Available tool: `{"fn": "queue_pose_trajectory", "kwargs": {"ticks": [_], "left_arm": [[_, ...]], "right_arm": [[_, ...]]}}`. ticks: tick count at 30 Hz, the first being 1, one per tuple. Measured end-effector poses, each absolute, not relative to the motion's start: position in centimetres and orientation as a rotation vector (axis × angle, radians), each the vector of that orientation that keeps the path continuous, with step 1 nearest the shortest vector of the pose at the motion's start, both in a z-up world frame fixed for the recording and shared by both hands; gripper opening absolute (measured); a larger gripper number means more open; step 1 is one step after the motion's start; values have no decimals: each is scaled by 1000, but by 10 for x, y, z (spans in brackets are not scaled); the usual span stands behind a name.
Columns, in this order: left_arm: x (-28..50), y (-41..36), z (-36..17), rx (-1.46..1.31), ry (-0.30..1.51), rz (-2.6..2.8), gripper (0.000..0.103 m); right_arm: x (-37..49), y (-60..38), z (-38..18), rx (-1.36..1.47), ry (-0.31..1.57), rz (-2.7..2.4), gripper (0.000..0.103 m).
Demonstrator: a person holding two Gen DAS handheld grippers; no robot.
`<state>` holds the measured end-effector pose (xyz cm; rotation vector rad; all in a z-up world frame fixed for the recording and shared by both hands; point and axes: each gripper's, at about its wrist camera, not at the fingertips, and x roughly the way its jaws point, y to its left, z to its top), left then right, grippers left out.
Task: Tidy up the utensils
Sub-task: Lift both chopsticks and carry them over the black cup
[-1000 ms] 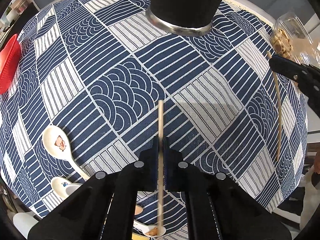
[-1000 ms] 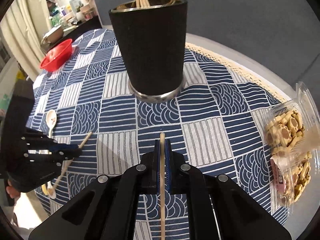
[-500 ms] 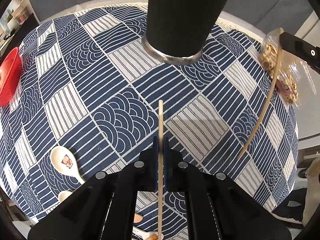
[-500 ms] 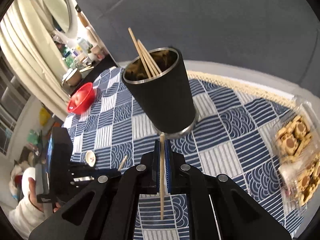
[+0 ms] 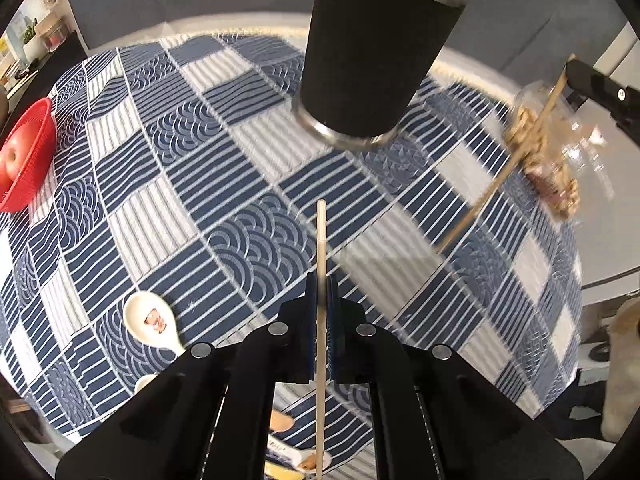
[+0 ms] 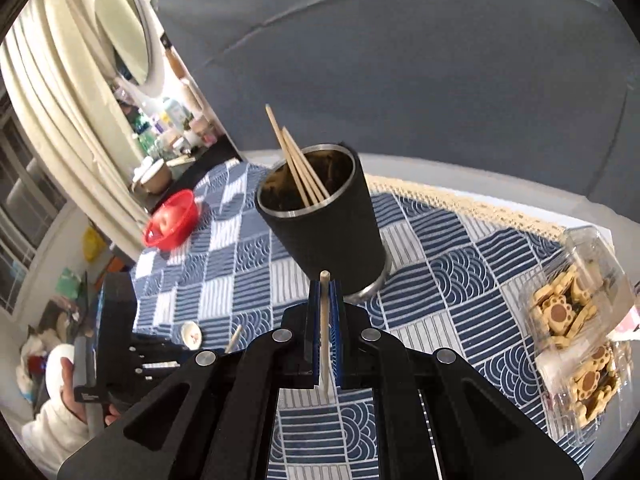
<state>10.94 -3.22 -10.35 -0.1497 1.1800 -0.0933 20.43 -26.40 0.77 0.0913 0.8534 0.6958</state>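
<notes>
left gripper [image 5: 321, 288] clamped on chopstick [image 5: 321, 248], above cloth [image 5: 200, 184]. right gripper [image 6: 325, 300] clamped on second chopstick [image 6: 324, 320], near cup [image 6: 320, 224] holding more chopsticks [image 6: 296, 164]. spoon [image 5: 150, 322] on cloth.

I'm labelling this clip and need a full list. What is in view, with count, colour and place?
cup: one, black with steel rim, mid-table
chopsticks in cup: several, wooden
held chopsticks: two, wooden, one per gripper
spoons: at least two, white, near table edge
basket: one, red, holding an apple, far left
cookie box: one, clear, right
tablecloth: one, blue-white patchwork
left gripper: black, shut on a chopstick
right gripper: black, shut on a chopstick
hand: one, holding left gripper
</notes>
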Motion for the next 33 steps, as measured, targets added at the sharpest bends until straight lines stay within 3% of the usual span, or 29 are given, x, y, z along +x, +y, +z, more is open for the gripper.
{"fn": "queue_pose_trajectory", "kwargs": {"ticks": [21, 33], "left_arm": [[144, -32, 12, -167, 875, -167, 5], [185, -18, 80, -198, 697, -167, 5]], "right_arm": [[211, -263, 145, 28, 580, 724, 5], [236, -243, 183, -14, 500, 757, 5]]}}
